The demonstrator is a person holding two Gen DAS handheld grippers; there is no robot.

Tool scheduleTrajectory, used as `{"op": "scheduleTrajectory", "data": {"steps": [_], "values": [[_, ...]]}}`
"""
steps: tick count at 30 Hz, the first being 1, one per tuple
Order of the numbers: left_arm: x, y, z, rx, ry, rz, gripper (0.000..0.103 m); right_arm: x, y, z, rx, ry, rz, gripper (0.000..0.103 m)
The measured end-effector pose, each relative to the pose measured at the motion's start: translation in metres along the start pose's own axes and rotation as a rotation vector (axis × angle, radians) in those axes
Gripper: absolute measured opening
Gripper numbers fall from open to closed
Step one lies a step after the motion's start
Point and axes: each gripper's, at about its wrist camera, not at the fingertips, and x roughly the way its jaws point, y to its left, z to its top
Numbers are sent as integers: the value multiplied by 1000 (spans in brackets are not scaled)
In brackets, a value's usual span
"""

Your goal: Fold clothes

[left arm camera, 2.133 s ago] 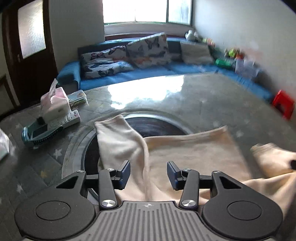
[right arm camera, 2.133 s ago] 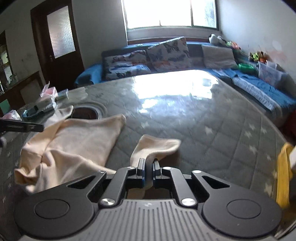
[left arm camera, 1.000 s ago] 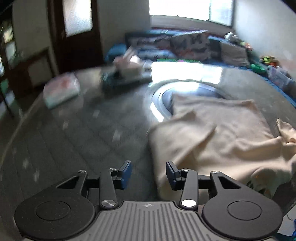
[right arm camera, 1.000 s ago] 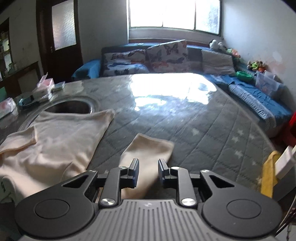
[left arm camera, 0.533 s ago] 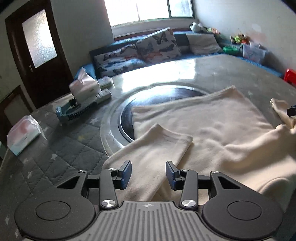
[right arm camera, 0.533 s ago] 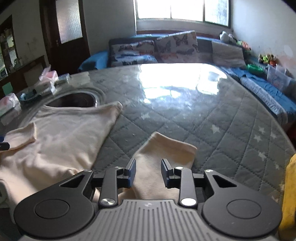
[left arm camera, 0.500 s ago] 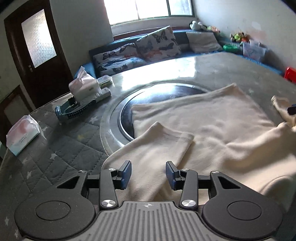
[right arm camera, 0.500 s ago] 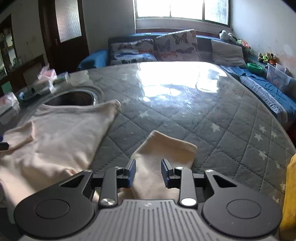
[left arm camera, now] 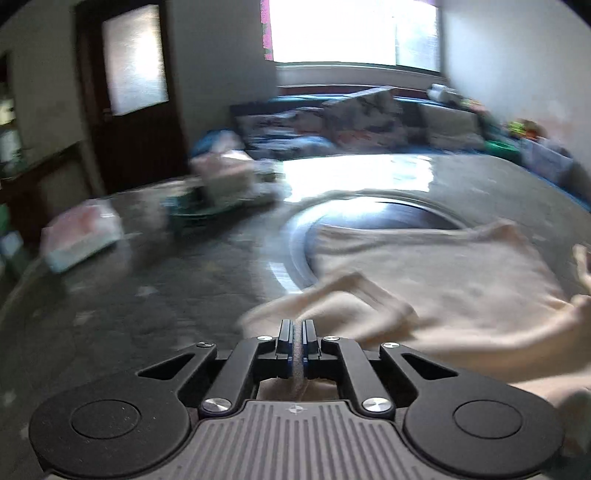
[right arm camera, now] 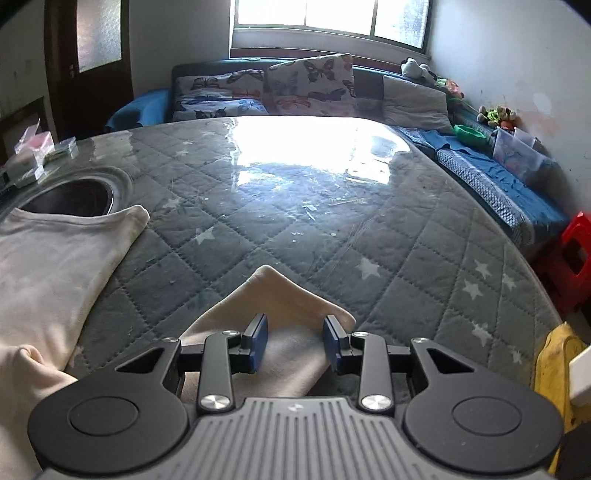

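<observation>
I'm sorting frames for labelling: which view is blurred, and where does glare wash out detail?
Left wrist view: motion blur smears the tissue packs and cream garment; window blown out. Right wrist view: sharp, but window glare whitens the far part of the table.

A quilted grey table (right arm camera: 424,236) carries a cream garment (right arm camera: 48,258) and, seemingly, tissue packs (left arm camera: 83,234).

left gripper (left arm camera: 297,341) jaws closed on a fold of the cream garment (left arm camera: 436,280) at the table's (left arm camera: 147,302) near edge. garment spreads to the right, partly over the round dark inset (left arm camera: 388,218) mid-table. tissue packs (left arm camera: 79,236) near the left edge. frame motion-blurred.
</observation>
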Motion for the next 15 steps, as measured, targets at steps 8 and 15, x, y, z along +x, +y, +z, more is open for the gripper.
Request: {"op": "scheduleTrajectory", "data": {"steps": [8, 15], "values": [[-8, 99, -9, -357, 47, 164, 6, 3, 0, 4, -16, 1, -14, 34], [-20, 118, -17, -289, 107, 255, 16, 2, 11, 19, -43, -7, 17, 33]]}}
